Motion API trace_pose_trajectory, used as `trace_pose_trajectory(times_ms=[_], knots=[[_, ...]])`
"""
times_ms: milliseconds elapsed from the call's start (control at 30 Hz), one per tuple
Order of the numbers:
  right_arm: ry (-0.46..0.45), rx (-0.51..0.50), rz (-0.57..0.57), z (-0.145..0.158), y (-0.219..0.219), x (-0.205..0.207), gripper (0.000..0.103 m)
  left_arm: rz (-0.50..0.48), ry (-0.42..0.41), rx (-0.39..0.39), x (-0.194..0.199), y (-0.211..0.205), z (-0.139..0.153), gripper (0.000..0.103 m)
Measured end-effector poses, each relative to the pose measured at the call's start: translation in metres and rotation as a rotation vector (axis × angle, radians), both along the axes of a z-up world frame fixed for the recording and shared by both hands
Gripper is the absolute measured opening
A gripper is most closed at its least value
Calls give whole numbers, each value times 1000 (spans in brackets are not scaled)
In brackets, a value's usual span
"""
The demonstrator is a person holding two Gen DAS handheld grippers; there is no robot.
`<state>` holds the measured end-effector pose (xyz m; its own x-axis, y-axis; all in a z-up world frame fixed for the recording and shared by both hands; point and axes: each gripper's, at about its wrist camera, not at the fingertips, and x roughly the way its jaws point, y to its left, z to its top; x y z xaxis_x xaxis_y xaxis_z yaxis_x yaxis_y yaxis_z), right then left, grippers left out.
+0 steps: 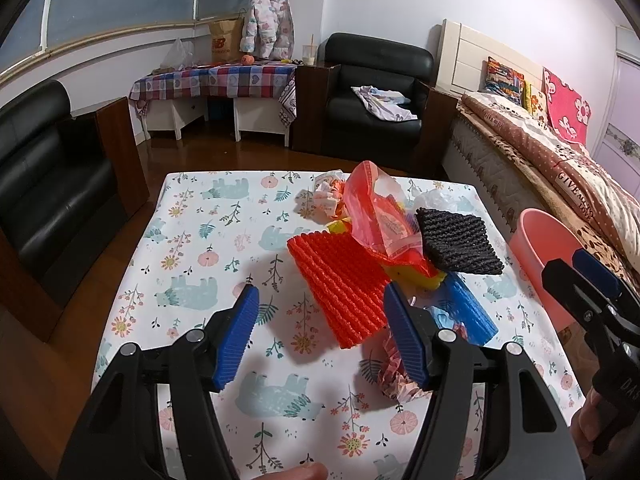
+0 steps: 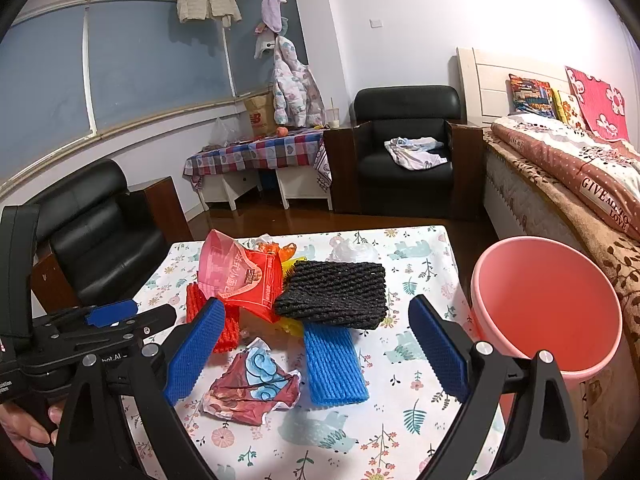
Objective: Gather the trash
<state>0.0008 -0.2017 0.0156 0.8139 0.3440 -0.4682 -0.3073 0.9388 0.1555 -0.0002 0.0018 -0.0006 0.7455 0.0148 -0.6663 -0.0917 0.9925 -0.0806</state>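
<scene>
A heap of trash lies on the flowered table: a red foam net [image 1: 340, 288] [image 2: 200, 300], a black foam net [image 1: 456, 240] [image 2: 336, 294], a blue foam net [image 1: 470, 308] [image 2: 334, 364], a red plastic bag [image 1: 380, 216] [image 2: 244, 276] and a crumpled wrapper [image 2: 252, 388] [image 1: 396, 372]. A pink bin [image 2: 548, 308] [image 1: 544, 252] stands at the table's right edge. My left gripper [image 1: 320, 336] is open and empty, above the near end of the red net. My right gripper [image 2: 316, 348] is open and empty, above the blue net and wrapper.
The table [image 1: 200, 240] has a bed [image 2: 580, 176] on its right and black armchairs [image 2: 404, 152] behind and to the left [image 1: 48, 184]. A small table with a checked cloth [image 1: 216, 80] stands by the far wall.
</scene>
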Motion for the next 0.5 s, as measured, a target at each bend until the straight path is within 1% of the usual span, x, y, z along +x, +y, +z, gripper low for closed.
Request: trace_pose_trajectory(times_ms=[300, 500], knots=[[10, 7, -7, -4, -4, 1, 92, 8, 3, -1, 0, -1, -3, 65], [34, 13, -10, -7, -11, 6, 92, 5, 1, 3, -3, 0, -4, 65]])
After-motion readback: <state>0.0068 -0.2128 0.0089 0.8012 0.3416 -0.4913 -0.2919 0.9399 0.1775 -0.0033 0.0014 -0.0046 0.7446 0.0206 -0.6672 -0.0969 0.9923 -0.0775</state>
